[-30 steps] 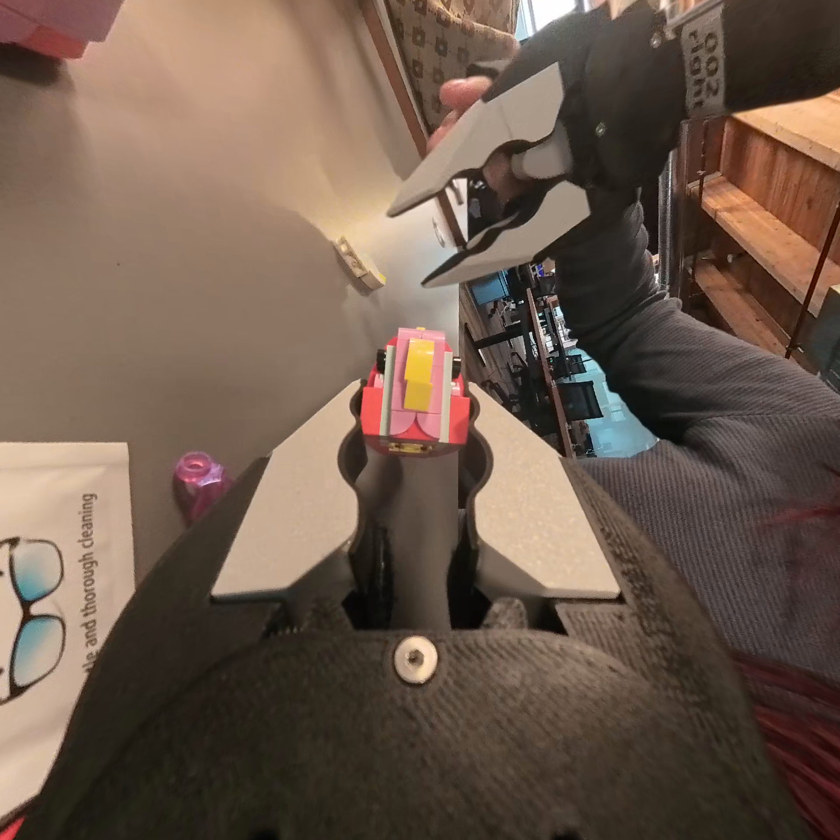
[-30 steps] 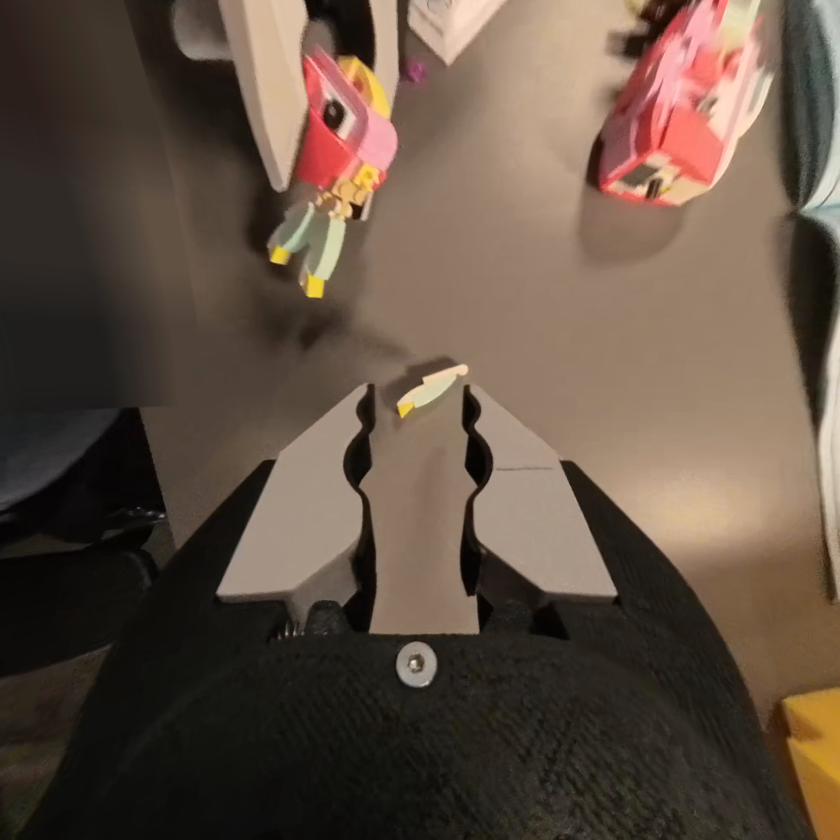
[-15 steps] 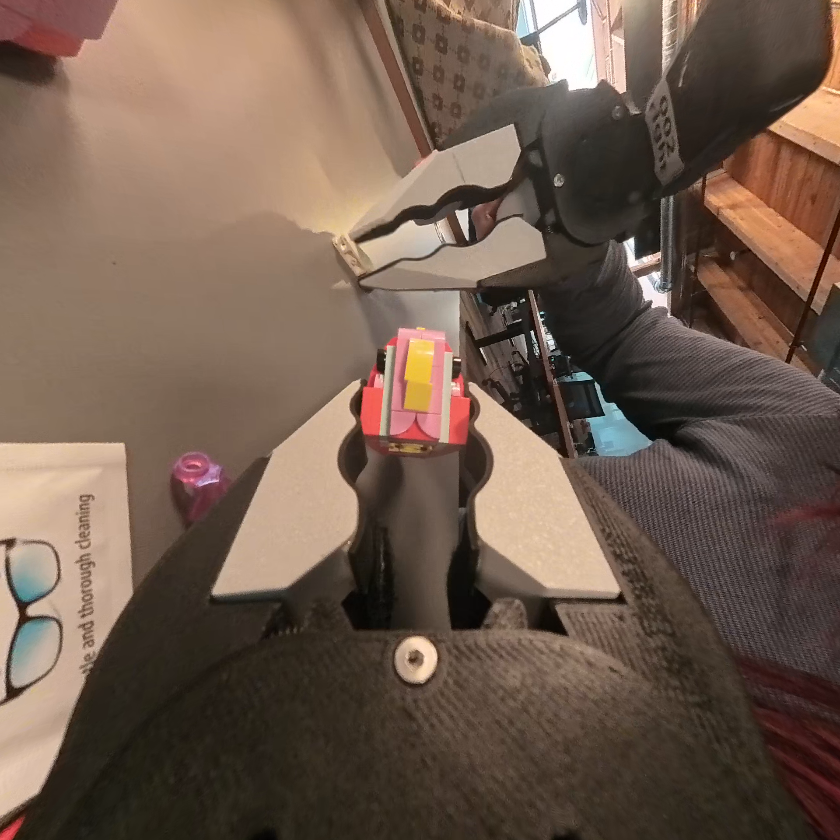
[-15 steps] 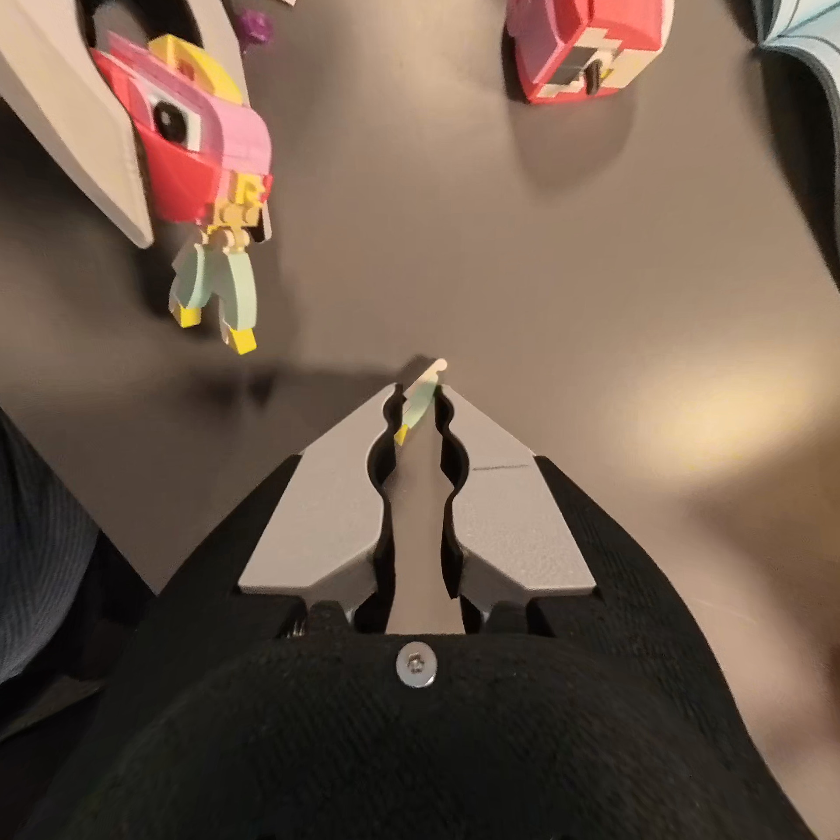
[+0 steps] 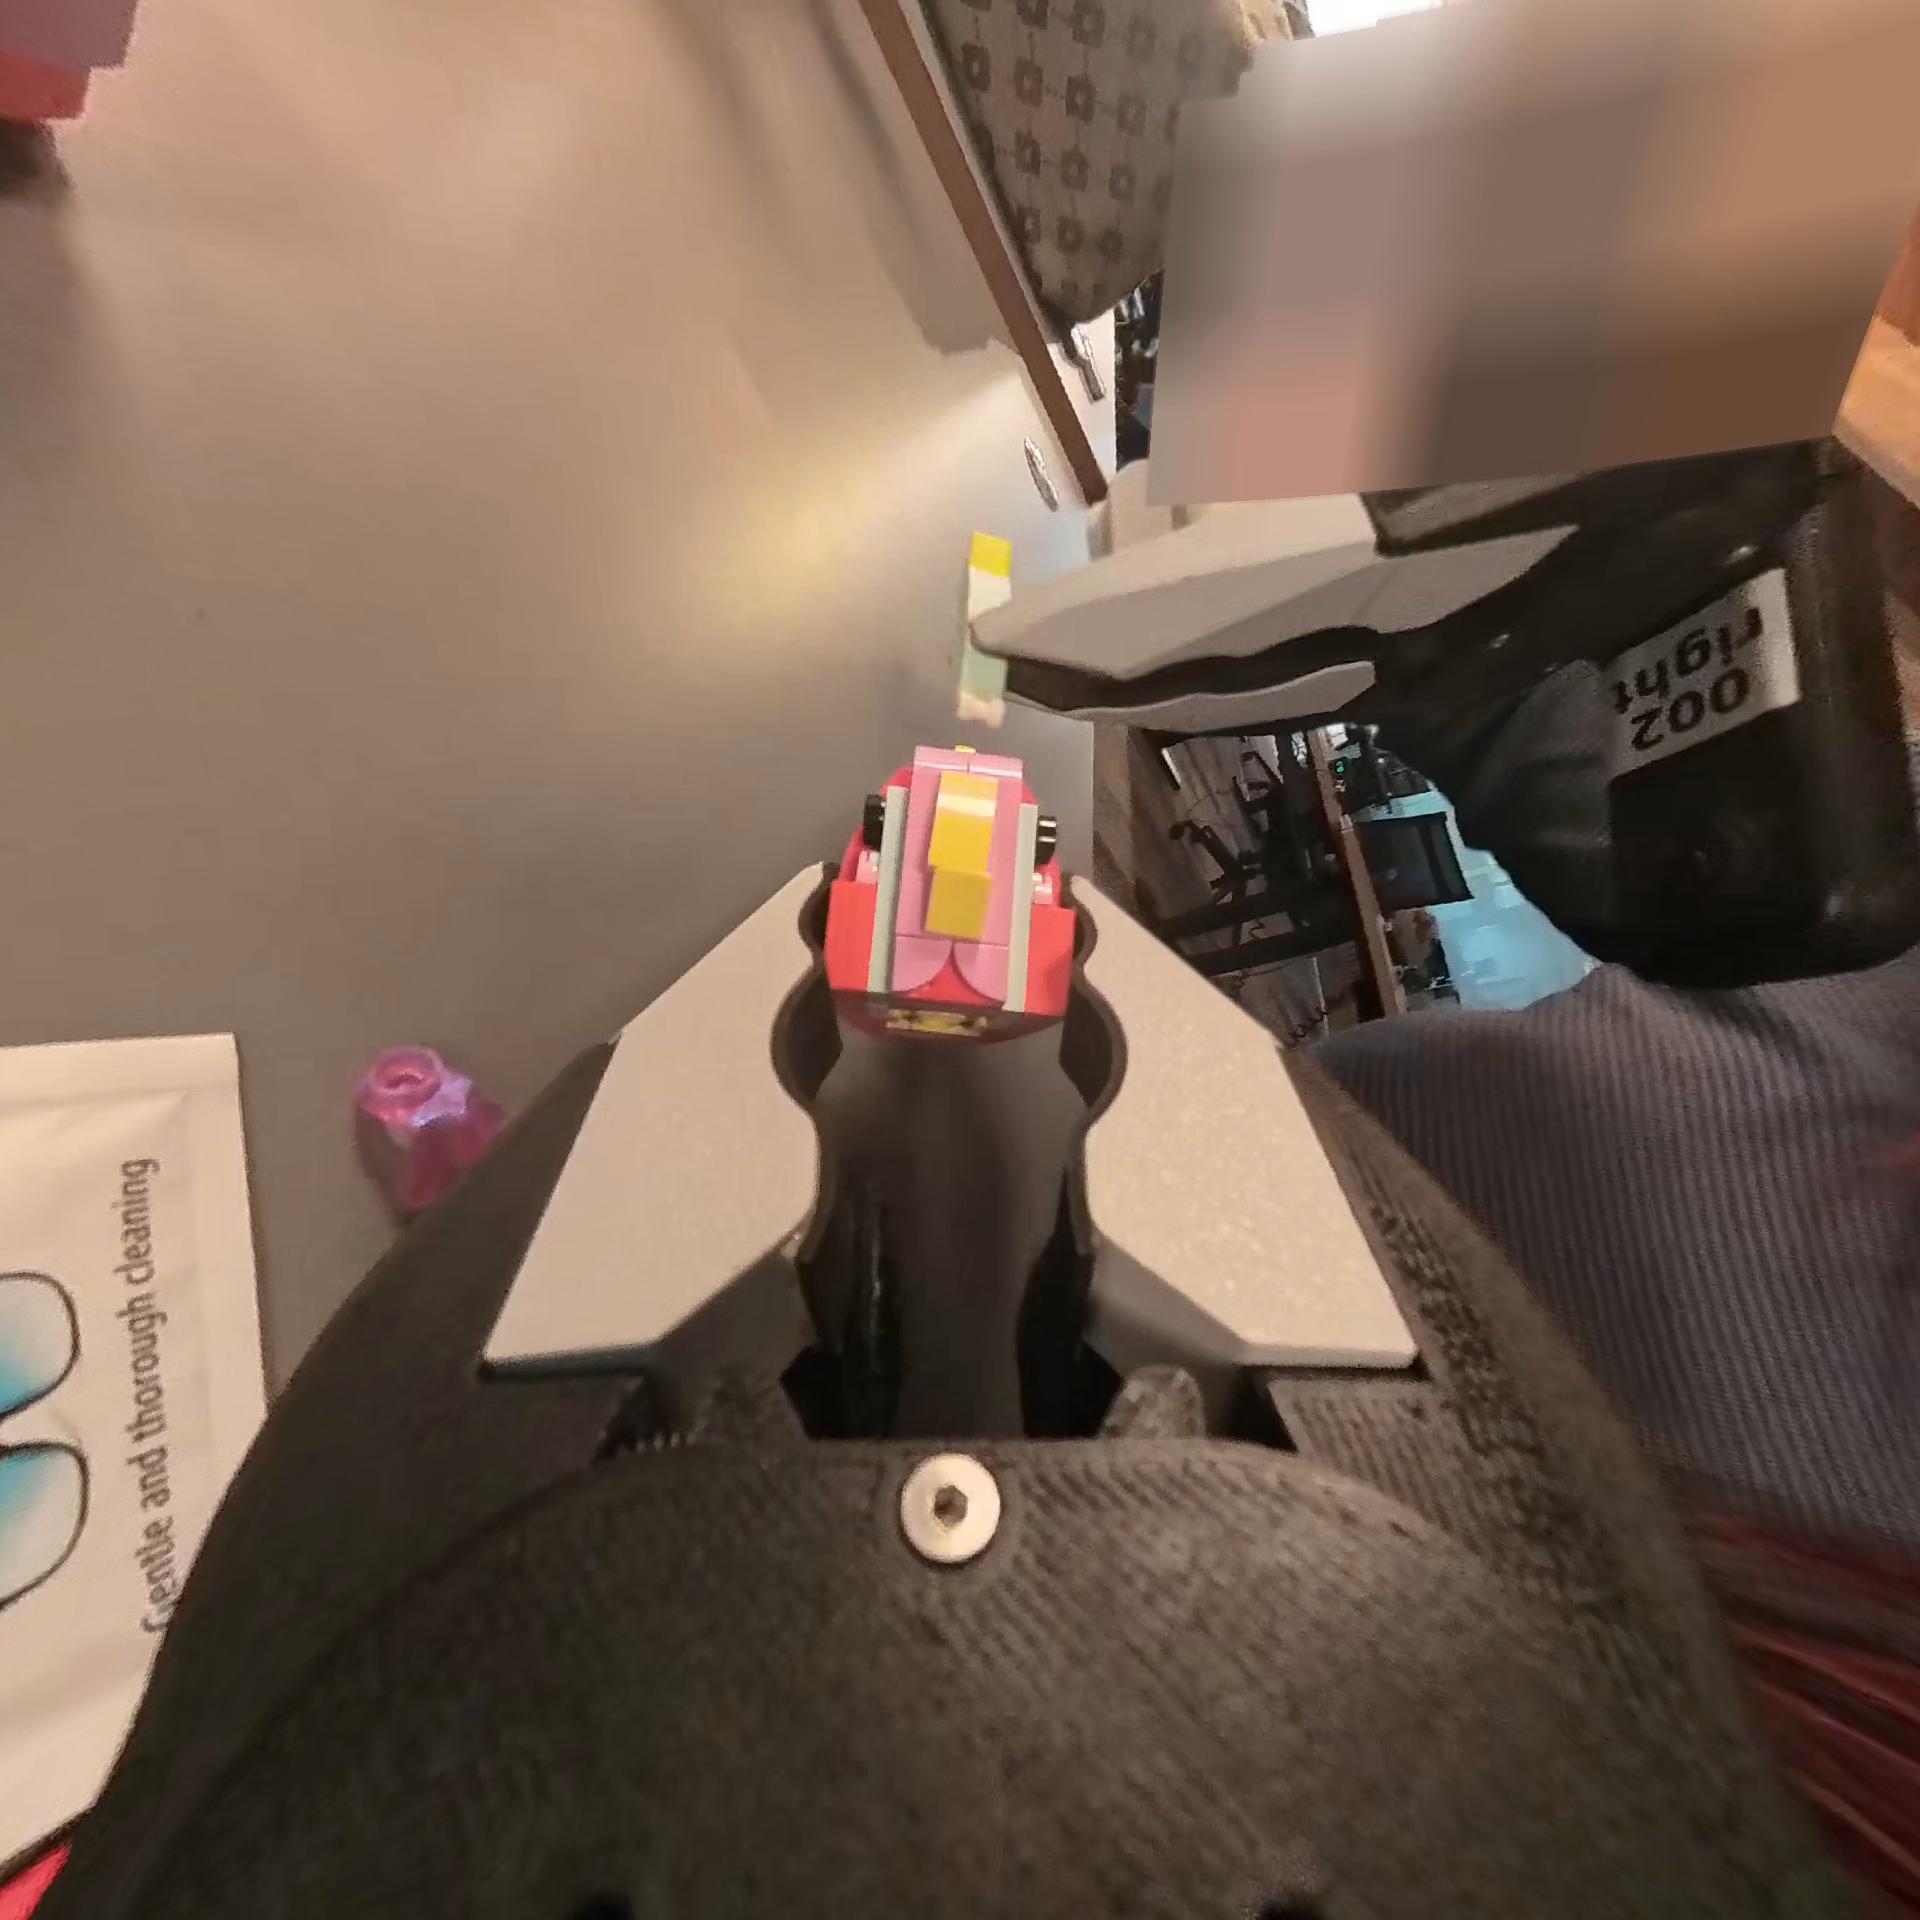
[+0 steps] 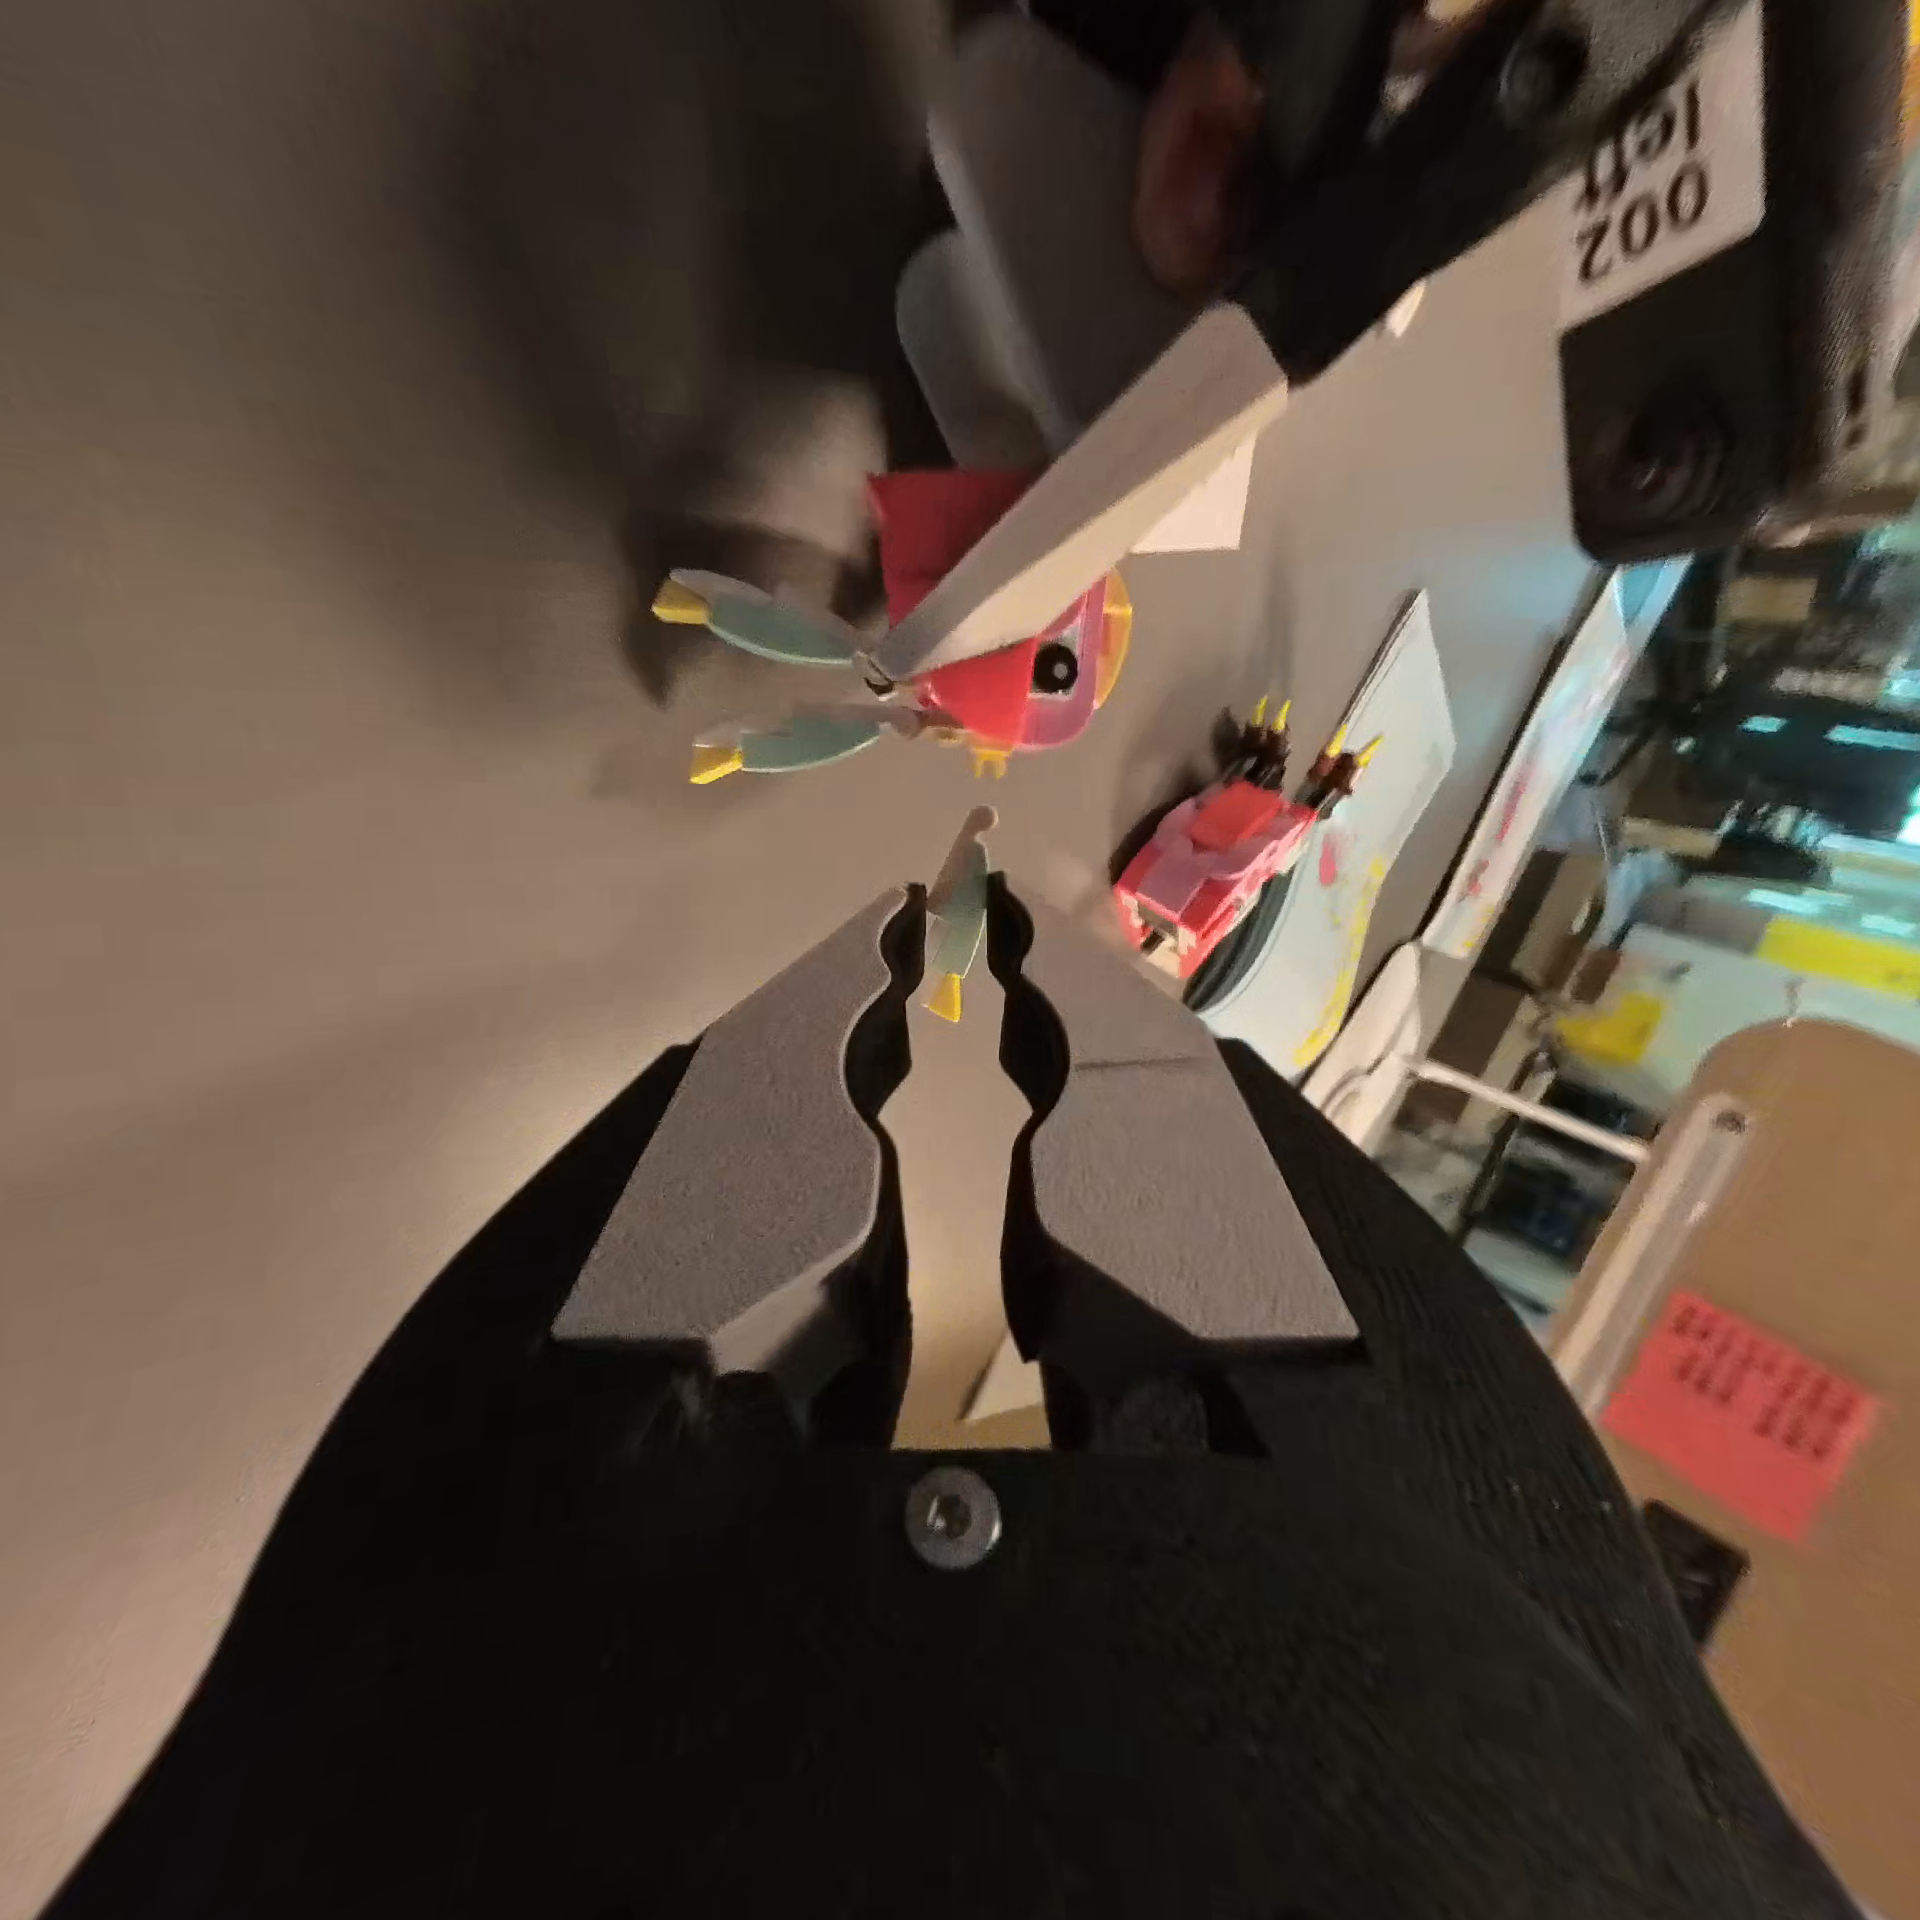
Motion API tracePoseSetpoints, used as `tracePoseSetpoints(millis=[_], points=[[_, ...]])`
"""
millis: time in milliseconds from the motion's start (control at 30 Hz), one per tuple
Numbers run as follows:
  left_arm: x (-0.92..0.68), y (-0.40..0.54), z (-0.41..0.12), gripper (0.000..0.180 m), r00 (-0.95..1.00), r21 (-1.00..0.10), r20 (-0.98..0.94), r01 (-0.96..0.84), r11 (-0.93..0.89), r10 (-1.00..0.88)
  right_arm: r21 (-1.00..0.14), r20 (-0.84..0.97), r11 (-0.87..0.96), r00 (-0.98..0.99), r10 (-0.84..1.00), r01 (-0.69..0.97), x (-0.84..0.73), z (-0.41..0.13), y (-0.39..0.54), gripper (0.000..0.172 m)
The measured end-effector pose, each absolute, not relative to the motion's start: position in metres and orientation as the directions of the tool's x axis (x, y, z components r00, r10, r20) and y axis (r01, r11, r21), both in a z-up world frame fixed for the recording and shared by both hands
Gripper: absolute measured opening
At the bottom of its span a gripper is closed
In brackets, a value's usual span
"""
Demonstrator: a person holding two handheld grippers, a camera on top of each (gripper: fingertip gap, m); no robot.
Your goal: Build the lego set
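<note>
Red and pink brick bird (image 5: 951, 914) is squeezed in the left tongs (image 5: 948, 904), while a green feather piece (image 6: 961, 914), at 6 o'clock below it, is pinched in the right tongs (image 6: 954, 902) and should be lined up slowly.

Left gripper (image 5: 948, 914): matt grey plastic fingers (image 5: 665, 1164) with a fine speckled grain, black body with layered, printed-looking ridges, one bright metal hex screw (image 5: 949, 1504). It clamps a red, pink and yellow brick-built plastic bird head (image 5: 951, 914), smooth and lightly glossy. Right gripper (image 6: 954, 914): same matt grey finish, pinching a thin mint-green plastic feather piece with a yellow tip (image 6: 958, 925) (smooth). Grey tabletop (image 5: 416, 520): matt, even. Translucent magenta plastic piece (image 5: 421, 1127): glossy. White paper sachet (image 5: 114, 1299): matt. Dark ribbed cloth sleeve (image 5: 1662, 1195).
</note>
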State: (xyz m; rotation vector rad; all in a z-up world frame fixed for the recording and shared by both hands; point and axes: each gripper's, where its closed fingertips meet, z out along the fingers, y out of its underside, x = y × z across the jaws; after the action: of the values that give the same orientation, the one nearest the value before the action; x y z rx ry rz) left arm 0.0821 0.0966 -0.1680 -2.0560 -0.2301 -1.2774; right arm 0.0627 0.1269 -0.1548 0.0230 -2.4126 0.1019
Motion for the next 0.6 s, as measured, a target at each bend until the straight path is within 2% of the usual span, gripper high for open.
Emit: tracePoseSetpoints(millis=[167, 267, 467, 600], points=[[0.0835, 0.096, -0.1679, 0.039, 0.507, -0.475, 0.835, 0.472, -0.743, -0.212, 0.039, 0.668, 0.987, -0.731, -0.143, -0.158, 0.0634, -0.1524, 0.123, 0.01], [0.0859, 0.0949, -0.1674, 0.039, 0.512, -0.488, 0.828, 0.454, -0.746, -0.229, 0.045, 0.646, 0.983, -0.746, -0.163, -0.176, 0.0634, -0.1549, 0.1232, 0.01], [0.0879, 0.0937, -0.1667, 0.039, 0.526, -0.51, 0.812, 0.433, -0.743, -0.251, -0.024, 0.618, 0.979, -0.773, -0.145, -0.203, 0.0665, -0.1545, 0.1203, 0.01], [0.0895, 0.0933, -0.1674, 0.039, 0.54, -0.523, 0.8, 0.416, -0.744, -0.261, -0.005, 0.604, 0.974, -0.777, -0.177, -0.225, 0.0683, -0.1553, 0.12, 0.009]])
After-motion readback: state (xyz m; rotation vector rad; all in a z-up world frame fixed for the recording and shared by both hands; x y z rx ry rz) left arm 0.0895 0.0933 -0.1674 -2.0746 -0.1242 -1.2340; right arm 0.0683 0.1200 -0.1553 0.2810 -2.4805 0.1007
